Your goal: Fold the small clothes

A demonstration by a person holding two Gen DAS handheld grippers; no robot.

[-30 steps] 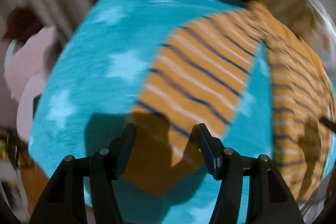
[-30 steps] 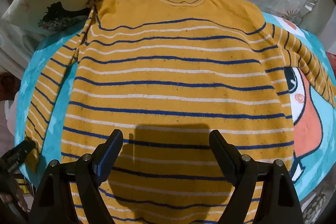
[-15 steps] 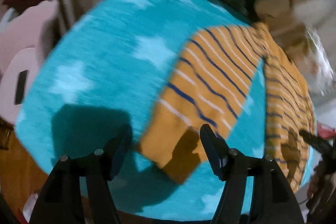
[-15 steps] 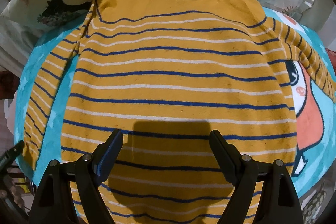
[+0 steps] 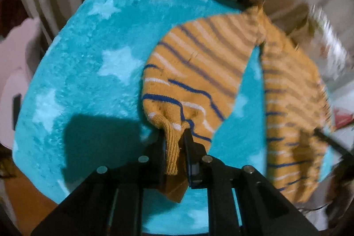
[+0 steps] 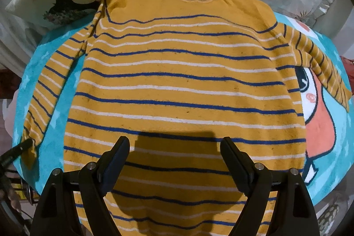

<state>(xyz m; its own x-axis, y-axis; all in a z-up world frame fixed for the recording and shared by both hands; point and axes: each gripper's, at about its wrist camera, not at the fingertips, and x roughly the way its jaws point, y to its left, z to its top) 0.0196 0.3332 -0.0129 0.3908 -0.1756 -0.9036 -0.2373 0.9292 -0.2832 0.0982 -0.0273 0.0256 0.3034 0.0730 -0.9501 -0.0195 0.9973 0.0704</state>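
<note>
While the left tongs [image 5: 176, 143] close on the sweater's [image 6: 183, 85] cuff [image 5: 171, 147], the right tongs [image 6: 174, 160] gape empty above it.

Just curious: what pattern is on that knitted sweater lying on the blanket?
Mustard-yellow knitted sweater with thin blue and white horizontal stripes, clearest in the right wrist view.

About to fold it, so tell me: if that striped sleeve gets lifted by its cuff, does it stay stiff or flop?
Likely floppy: the sleeve already bunches where the left claw is closing on its cuff. Probably light, being thin knit. It may drag the sweater along.
</note>
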